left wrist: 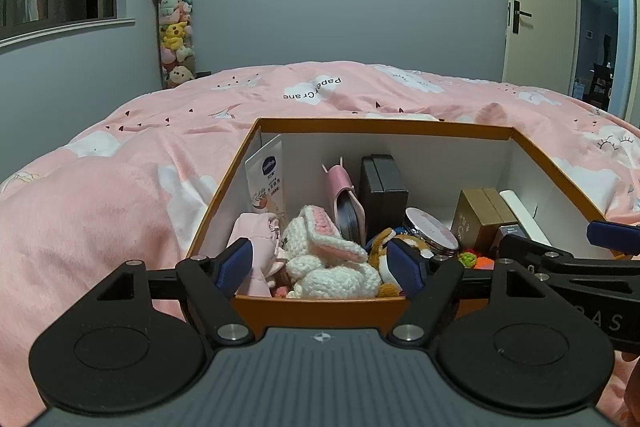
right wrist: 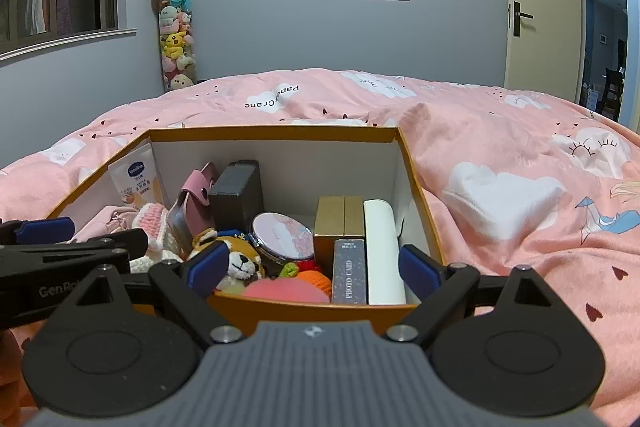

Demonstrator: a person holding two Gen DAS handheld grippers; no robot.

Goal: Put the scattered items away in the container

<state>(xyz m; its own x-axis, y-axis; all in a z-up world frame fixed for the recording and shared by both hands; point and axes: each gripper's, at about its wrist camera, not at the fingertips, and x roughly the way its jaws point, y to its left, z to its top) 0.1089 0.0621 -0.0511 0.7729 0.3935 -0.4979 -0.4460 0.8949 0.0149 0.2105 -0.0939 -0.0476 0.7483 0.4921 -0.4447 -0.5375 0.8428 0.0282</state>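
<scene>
An orange cardboard box (left wrist: 384,127) with white inner walls sits on the pink bed; it also shows in the right wrist view (right wrist: 276,131). It holds several items: a white and pink crochet bunny (left wrist: 328,255), a lotion tube (left wrist: 266,183), a dark box (left wrist: 382,193), a round tin (right wrist: 282,237), a gold box (right wrist: 338,223), a white case (right wrist: 382,251) and a plush fox (right wrist: 240,259). My left gripper (left wrist: 322,263) is open and empty at the box's near left rim. My right gripper (right wrist: 314,267) is open and empty at the near right rim.
The pink patterned duvet (right wrist: 500,163) surrounds the box. A tall clear tube of plush toys (left wrist: 176,27) with a panda on top stands at the far wall. An open door (right wrist: 540,7) is at the right.
</scene>
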